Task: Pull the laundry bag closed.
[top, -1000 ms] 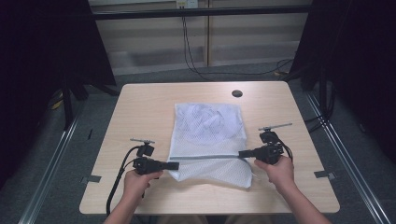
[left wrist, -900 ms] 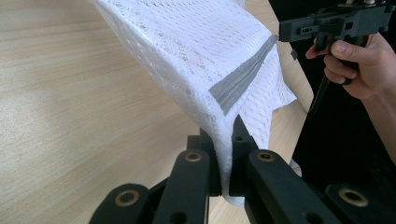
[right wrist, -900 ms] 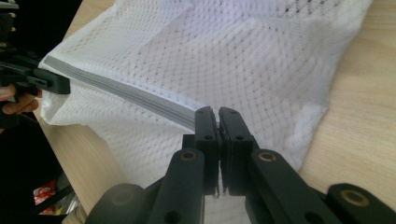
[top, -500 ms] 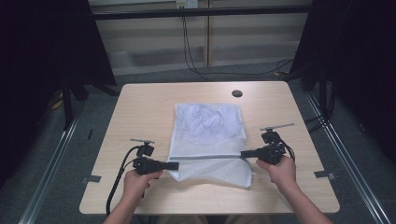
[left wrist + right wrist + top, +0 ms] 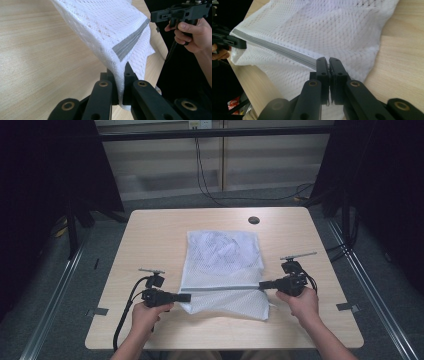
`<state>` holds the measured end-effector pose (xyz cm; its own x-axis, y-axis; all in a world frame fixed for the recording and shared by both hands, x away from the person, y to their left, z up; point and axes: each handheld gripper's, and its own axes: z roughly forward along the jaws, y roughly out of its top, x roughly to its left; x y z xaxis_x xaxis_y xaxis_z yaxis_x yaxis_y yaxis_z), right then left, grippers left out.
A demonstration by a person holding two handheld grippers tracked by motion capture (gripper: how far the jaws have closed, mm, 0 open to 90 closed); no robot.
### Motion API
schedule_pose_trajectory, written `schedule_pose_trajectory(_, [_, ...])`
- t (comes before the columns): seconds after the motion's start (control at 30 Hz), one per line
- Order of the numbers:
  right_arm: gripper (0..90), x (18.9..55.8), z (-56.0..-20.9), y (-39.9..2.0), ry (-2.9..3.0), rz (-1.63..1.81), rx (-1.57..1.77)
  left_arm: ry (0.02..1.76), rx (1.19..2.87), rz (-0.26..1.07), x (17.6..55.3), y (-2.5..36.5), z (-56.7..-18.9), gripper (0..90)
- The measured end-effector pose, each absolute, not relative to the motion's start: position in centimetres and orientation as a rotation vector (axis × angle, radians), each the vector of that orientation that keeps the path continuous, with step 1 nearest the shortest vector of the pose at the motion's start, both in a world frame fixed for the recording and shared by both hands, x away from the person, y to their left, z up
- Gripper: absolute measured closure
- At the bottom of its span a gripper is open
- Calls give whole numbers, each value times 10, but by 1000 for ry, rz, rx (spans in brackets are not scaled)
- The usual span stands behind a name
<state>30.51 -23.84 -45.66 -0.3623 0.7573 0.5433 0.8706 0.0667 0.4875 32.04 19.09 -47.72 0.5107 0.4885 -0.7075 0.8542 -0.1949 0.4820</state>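
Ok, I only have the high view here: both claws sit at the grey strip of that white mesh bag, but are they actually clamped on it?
Observer: Yes. In the left gripper view the left claw is shut with the white mesh bag pinched between its jaws.
Operator: And the right one?
Observer: The right claw is shut on the end of the grey strip.
Operator: Does the bag lie flat there?
Observer: No, the left gripper view shows the mesh rising off the table from the jaws, the strip slanting toward the other claw.
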Motion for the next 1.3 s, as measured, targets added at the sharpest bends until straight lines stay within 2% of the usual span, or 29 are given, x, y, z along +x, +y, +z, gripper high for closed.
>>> schedule_pose_trajectory(1.3, [869,300,-459,-255,-2171,-1165,-1727,1117,1850,-505,318,191,-477,891])
